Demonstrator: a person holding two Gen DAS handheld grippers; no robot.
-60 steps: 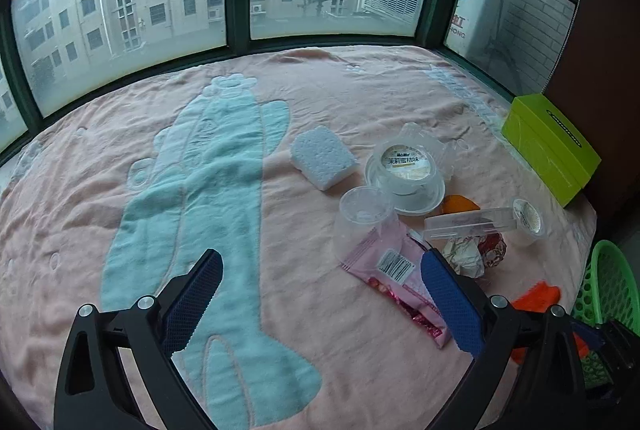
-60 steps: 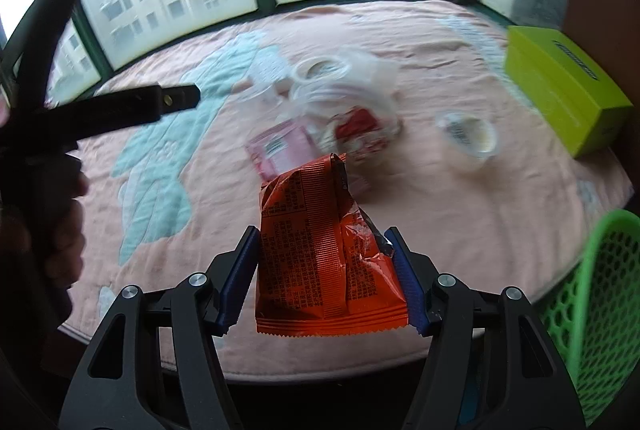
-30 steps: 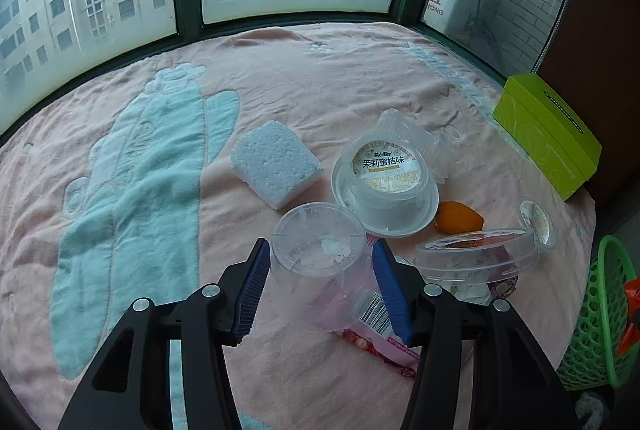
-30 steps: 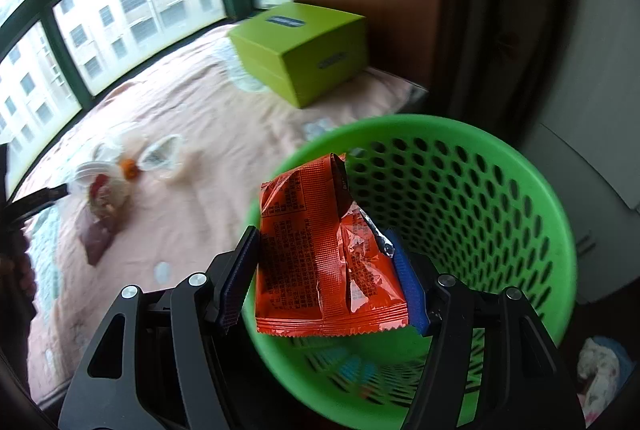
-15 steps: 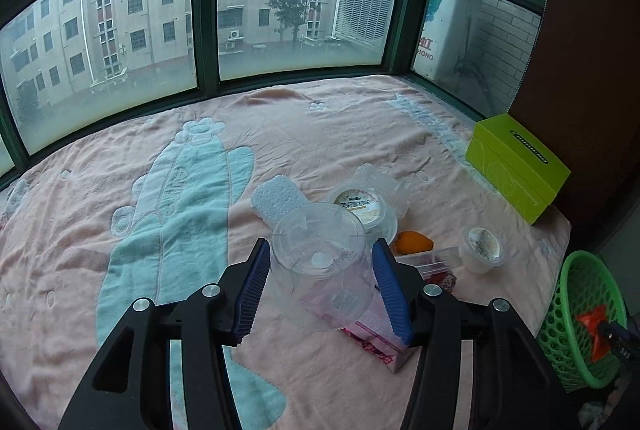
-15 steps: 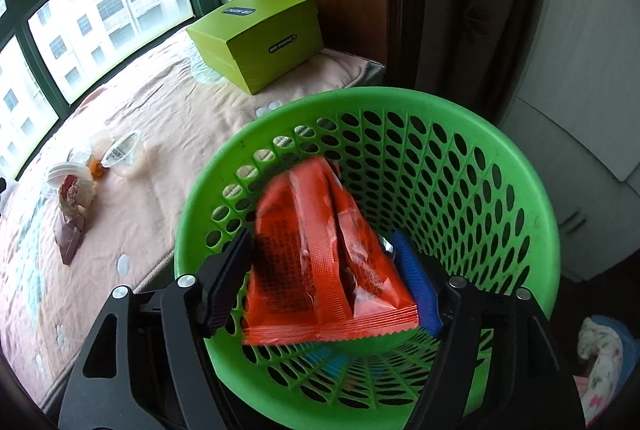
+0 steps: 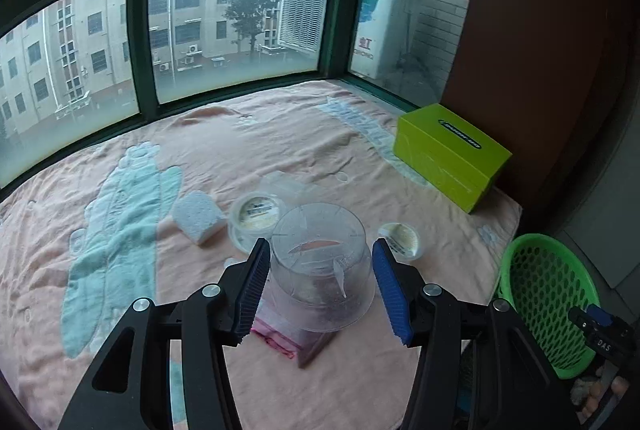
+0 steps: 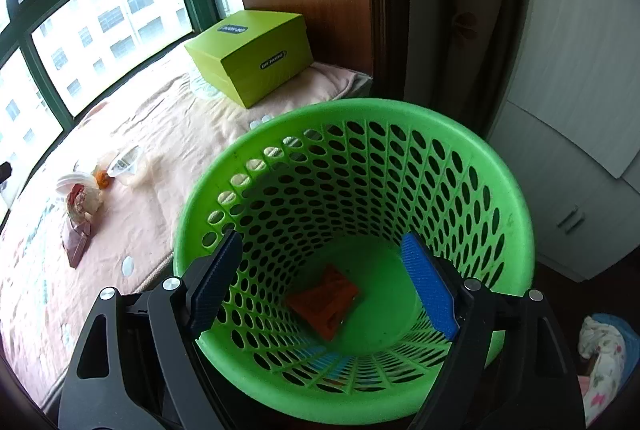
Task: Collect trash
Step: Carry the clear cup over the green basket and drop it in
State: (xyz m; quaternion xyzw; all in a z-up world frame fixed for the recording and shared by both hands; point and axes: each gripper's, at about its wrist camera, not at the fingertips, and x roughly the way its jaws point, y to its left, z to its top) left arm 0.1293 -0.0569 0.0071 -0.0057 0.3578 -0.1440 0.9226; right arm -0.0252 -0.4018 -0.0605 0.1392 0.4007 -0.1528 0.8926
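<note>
My left gripper [image 7: 320, 286] is shut on a clear plastic cup [image 7: 320, 262] and holds it above the pink blanket [image 7: 280, 134]. Below it lie a white sponge [image 7: 198, 216], a lidded tub [image 7: 258, 214], a small cup [image 7: 400, 240] and a pink wrapper [image 7: 292, 340]. My right gripper [image 8: 320, 236] hangs over the green basket [image 8: 360, 110]. Its jaws are opening and nothing is between them. An orange packet [image 8: 324, 300] lies on the basket's bottom. In the left wrist view the basket [image 7: 548, 310] stands at the lower right, off the blanket's edge.
A lime-green box [image 7: 448, 154] sits at the blanket's right corner, next to a brown wall; the right wrist view shows the box [image 8: 252, 54] behind the basket. Windows run along the far side. White cabinet doors [image 8: 580, 110] stand to the basket's right.
The right gripper's jaws have spread and the orange packet has dropped from them to the basket's bottom. The left gripper has closed on the clear cup and lifted it up and back.
</note>
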